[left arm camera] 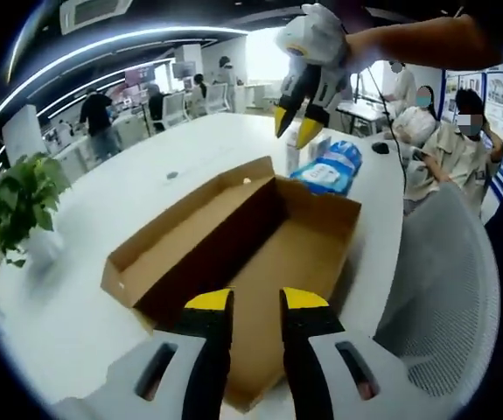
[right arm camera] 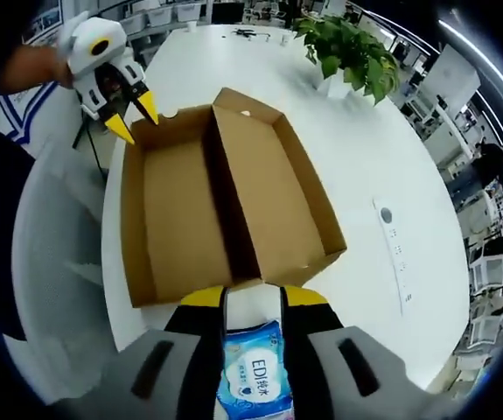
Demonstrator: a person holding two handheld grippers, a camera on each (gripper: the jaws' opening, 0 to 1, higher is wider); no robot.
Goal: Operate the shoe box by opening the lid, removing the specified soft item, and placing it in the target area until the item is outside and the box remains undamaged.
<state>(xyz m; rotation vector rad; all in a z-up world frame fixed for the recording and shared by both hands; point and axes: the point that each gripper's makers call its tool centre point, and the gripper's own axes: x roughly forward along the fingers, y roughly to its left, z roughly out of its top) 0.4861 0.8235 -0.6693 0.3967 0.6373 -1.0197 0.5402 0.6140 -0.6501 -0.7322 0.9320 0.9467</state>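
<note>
One white oval table (right arm camera: 356, 166) carried the brown cardboard shoe box (right arm camera: 225, 206), lid folded flat open. Left gripper (left arm camera: 255, 302) hovered over its interior, jaws apart, empty. Right gripper (right arm camera: 251, 302) clamped the blue-and-white soft tissue pack (right arm camera: 255, 376) at six o'clock, outside the box.

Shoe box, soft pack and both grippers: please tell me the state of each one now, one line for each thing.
shoe box: open, lid folded flat beside the base, both halves empty, lying on the white table.
blue soft pack: outside the box, between the jaws of the right gripper.
right gripper: shut on the blue soft pack.
left gripper: open, holding nothing, above the box.
</note>
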